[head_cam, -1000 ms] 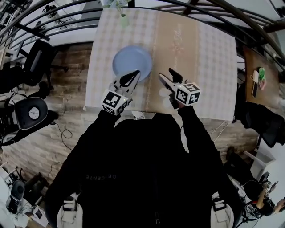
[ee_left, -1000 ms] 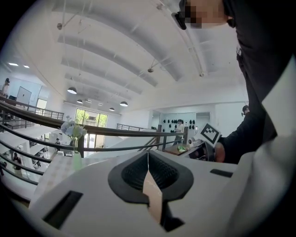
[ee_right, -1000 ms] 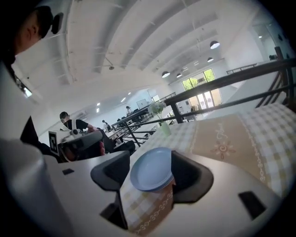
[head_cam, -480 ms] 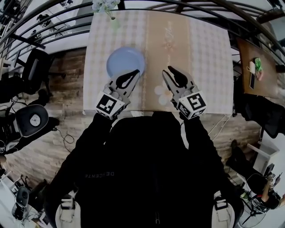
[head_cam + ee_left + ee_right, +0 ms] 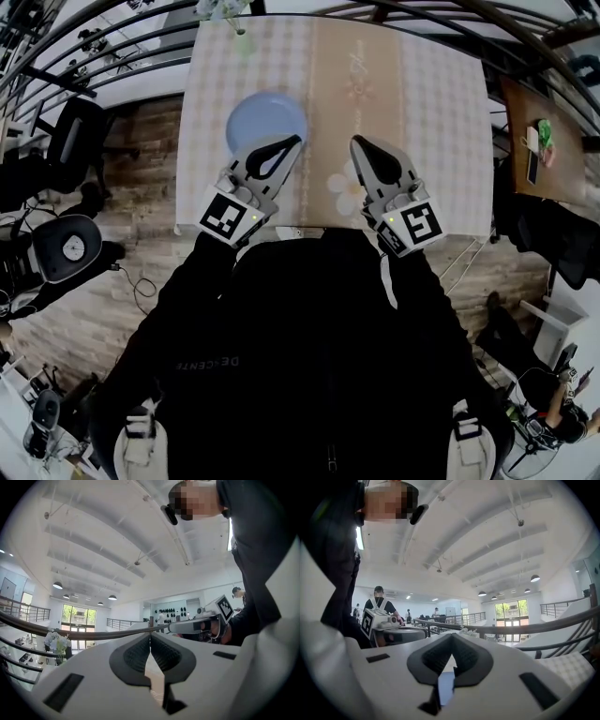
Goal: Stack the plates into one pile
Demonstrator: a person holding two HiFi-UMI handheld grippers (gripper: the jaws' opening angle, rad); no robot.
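Finding: the right tool (image 5: 354, 141) has just been closing and now meets on nothing. The left tool (image 5: 296, 140) is likewise shut, empty, and both have lifted clear of the desk (image 5: 441, 112). The blue plate pile (image 5: 265, 117) sits alone, left of centre, so stacking appears finished.

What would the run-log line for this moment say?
left gripper: shut, empty | right gripper: jaws just closed, nothing between them | both raised, pointing level | blue plate: on table, not held
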